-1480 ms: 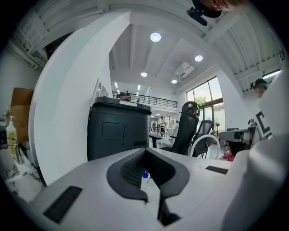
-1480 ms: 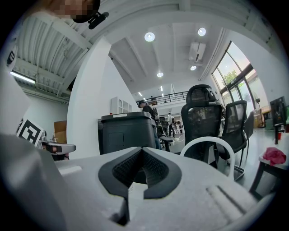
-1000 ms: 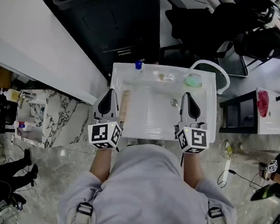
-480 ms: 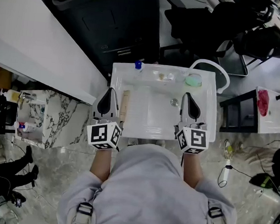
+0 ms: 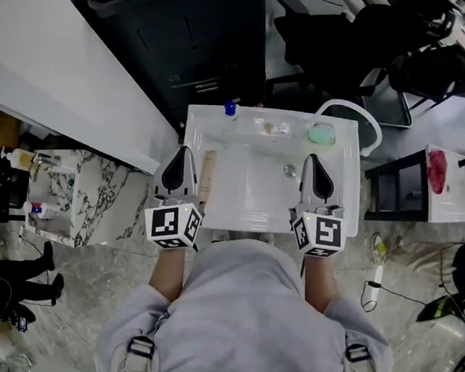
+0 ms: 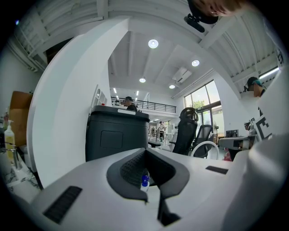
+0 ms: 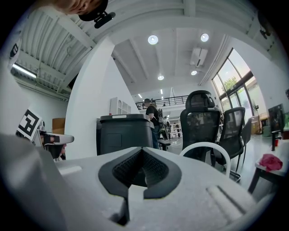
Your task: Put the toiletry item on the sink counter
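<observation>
The white sink (image 5: pixel 245 223) is right in front of the person. The left gripper (image 5: pixel 183 153) is over the left edge of the sink. The right gripper (image 5: pixel 312 159) is over the right side of the sink. Both point at the back of the sink. The jaws of each gripper are pressed together at the tips and hold nothing. A small bottle (image 5: pixel 230 108) with a blue cap stands on the back edge of the sink, near its left corner. A green round thing (image 5: pixel 322 133) sits on the back edge too, nearer the right. A tan flat thing (image 5: pixel 207 177) lies on the left edge of the sink, just beside the left gripper.
</observation>
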{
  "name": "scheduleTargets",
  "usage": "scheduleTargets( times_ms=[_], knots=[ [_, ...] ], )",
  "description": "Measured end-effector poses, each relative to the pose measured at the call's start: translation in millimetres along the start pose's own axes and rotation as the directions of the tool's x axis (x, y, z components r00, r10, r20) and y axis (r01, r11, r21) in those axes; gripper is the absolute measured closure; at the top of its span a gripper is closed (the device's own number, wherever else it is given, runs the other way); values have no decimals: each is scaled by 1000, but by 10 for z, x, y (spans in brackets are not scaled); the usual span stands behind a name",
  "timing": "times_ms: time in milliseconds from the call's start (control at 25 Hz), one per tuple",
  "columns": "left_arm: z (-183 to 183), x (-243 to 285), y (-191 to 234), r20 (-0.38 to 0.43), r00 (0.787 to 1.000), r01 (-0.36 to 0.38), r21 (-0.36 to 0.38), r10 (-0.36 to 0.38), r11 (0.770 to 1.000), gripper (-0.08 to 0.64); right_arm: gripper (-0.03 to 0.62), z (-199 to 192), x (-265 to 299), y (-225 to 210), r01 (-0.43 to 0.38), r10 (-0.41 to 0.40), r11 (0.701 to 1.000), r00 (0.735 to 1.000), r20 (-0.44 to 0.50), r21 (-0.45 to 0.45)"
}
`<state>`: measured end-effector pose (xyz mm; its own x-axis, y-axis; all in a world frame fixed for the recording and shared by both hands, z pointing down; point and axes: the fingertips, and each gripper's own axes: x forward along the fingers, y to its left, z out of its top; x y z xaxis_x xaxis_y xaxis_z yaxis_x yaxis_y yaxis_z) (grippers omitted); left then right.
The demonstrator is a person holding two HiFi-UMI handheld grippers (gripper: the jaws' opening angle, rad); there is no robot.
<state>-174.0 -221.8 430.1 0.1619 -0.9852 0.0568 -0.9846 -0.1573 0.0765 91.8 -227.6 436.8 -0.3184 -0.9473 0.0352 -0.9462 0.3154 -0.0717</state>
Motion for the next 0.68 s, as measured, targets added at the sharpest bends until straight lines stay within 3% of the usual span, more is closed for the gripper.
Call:
scheduleTargets(
  times_ms=[680],
  knots=[
    [-44,40,4,-6,1000,1,-9,-1,1000,555,588,-20,36,-30,1,-1,1000,1000,-4,19]
  ],
)
